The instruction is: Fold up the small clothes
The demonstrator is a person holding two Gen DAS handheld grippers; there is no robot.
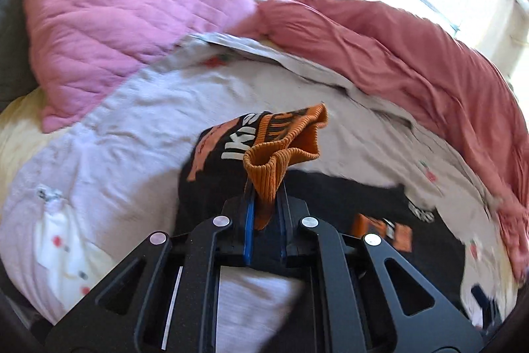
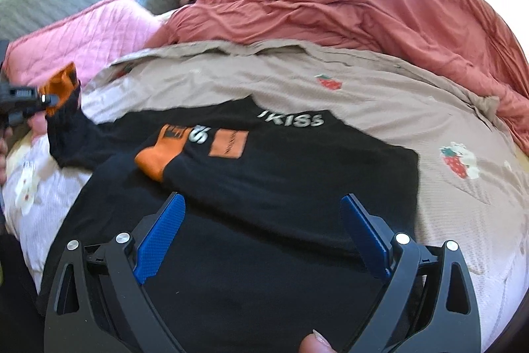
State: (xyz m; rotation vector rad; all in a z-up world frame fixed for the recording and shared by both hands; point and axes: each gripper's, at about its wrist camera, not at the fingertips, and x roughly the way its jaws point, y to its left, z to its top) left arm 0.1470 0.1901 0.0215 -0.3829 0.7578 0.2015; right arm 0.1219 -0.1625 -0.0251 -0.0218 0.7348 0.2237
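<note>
- Left gripper (image 1: pixel 264 204): fingers together, clamped on the orange ribbed cuff (image 1: pixel 284 148) of the black top (image 2: pixel 251 187); the cuff bunches and flares beyond the fingertips.
- Right gripper (image 2: pixel 261 237): fingers apart, nothing between them; the blue pads (image 2: pixel 158 240) hang just above the top's black body, which fills the space between and below the fingers. Contact with the cloth cannot be told.
- The top lies spread on the bed (image 2: pixel 363 88), printed side up. Seen from the right wrist, the sleeve held by the left gripper trails off well to the left of the right fingers. The second cuff (image 2: pixel 158 154) lies folded across the chest, just ahead of the left-hand pad.
- Pink pillow (image 1: pixel 115 22) and red duvet (image 2: pixel 363 5) lie far beyond both pairs of fingertips, clear of the garment.
- Handling, as a judgement: the knit looks light, soft and limp, so it will droop and drag from any single grip, and will not hold a crease unless laid flat. It is not fragile or slippery.
- Hold points, as a judgement: the ribbed cuffs and hem are thicker and give the firmest pinch; a seam or shoulder edge suits the right fingers better than the loose middle of the body.
</note>
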